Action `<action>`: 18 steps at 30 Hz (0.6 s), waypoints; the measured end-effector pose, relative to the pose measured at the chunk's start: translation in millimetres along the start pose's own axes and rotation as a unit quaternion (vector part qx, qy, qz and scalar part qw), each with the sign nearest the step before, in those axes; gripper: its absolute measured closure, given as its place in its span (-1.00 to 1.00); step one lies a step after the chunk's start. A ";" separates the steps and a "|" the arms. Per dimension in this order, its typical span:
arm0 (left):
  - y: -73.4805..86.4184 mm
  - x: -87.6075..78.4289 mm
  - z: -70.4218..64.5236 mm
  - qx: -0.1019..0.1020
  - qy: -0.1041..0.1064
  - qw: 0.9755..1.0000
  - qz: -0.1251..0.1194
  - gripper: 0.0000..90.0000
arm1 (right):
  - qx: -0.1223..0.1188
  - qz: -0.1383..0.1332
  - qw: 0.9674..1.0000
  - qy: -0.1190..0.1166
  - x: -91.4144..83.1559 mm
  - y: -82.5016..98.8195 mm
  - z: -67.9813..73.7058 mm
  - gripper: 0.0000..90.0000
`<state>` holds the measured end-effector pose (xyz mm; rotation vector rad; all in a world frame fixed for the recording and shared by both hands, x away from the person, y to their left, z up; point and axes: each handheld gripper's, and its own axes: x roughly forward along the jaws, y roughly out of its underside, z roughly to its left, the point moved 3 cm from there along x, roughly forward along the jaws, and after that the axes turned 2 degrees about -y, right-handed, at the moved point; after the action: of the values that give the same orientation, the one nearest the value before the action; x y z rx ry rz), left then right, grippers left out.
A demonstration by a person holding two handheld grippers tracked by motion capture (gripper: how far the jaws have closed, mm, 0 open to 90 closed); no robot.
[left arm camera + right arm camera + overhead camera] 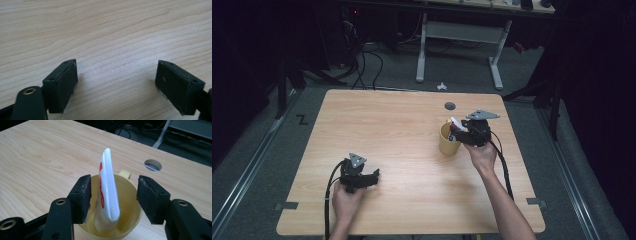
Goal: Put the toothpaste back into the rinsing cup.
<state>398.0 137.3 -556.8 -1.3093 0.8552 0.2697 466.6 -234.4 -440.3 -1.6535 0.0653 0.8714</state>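
On the pale wooden table (402, 130) a white tube (108, 192) is seen standing in a yellow mug (125, 220), apparently just released between the parted right tongs (113, 197), so withdrawal upward is judged next, while the left tongs (116, 82) rest open and empty.

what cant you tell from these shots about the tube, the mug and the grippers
- Tube: its lower end is hidden inside the mug in the right gripper view; the print on it is seen edge-on, unreadable.
- Mug: its base is cut off by the bottom edge there; in the high view the right gripper covers part of it.
- Left gripper: whether its jaws touch the table is unclear.
- Tube in the high view: too small for detail.
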 end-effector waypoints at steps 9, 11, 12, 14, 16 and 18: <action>0.0 0.0 0.0 0.000 0.000 1.000 0.000 -0.59 | 0.001 -0.019 1.000 -0.001 -13.1 1.7 -1.4 -0.08; 0.0 0.0 0.0 0.000 0.000 1.000 0.000 -0.59 | 0.006 -0.021 1.000 -0.002 -16.1 1.0 -2.8 -0.08; 0.0 0.0 0.0 0.000 0.000 1.000 0.000 -0.59 | 0.007 -0.023 1.000 -0.002 -18.4 0.4 -3.8 -0.08; 0.0 0.0 0.0 0.000 0.000 1.000 0.000 -0.59 | 0.010 -0.029 1.000 -0.003 -22.7 -0.3 -4.4 -0.08; 0.0 0.0 0.0 0.000 0.000 1.000 0.000 -0.59 | 0.011 -0.034 0.999 -0.001 -27.6 -0.5 -4.9 -0.08; 0.0 0.0 0.0 0.000 0.000 1.000 0.000 -0.59 | 0.011 -0.041 0.999 0.000 -32.1 -0.2 -5.4 -0.07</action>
<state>398.1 137.2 -556.8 -1.3100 0.8547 0.2701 446.4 -251.9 -422.0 -1.6242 0.0072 0.8071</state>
